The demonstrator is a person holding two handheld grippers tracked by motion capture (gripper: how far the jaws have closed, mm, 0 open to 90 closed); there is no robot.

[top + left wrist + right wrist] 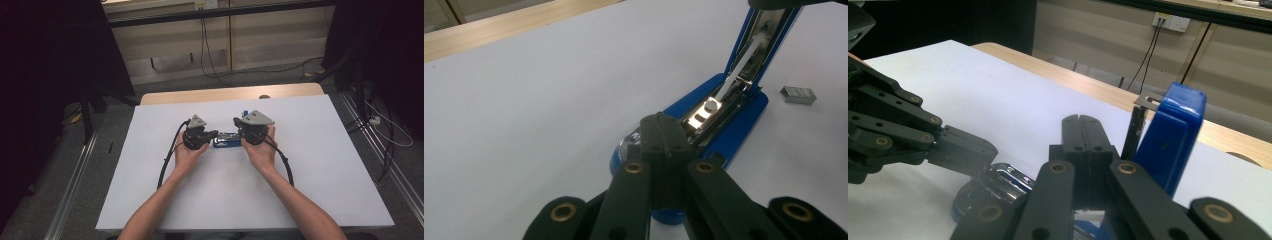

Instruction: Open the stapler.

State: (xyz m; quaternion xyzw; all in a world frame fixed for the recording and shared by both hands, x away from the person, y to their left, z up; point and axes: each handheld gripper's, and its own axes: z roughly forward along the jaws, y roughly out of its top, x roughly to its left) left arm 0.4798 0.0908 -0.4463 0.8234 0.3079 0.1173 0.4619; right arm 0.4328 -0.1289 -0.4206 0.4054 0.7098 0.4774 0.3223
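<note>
Both claws, left (663,131) and right (1080,131), are sitting closed, apparently pinning the opened blue stapler (719,120); slipping pressure is risking its lid snapping shut.

The table (150,200) was covered by a plain white sheet, its wooden edge (200,95) showing along the far side. A blue stapler (226,140) sat on it, right between the left gripper (212,134) and the right gripper (239,131), lid swung open and standing up. A small block of staples (798,94) lay on the sheet just beyond the stapler, away from the left gripper's tips.
</note>
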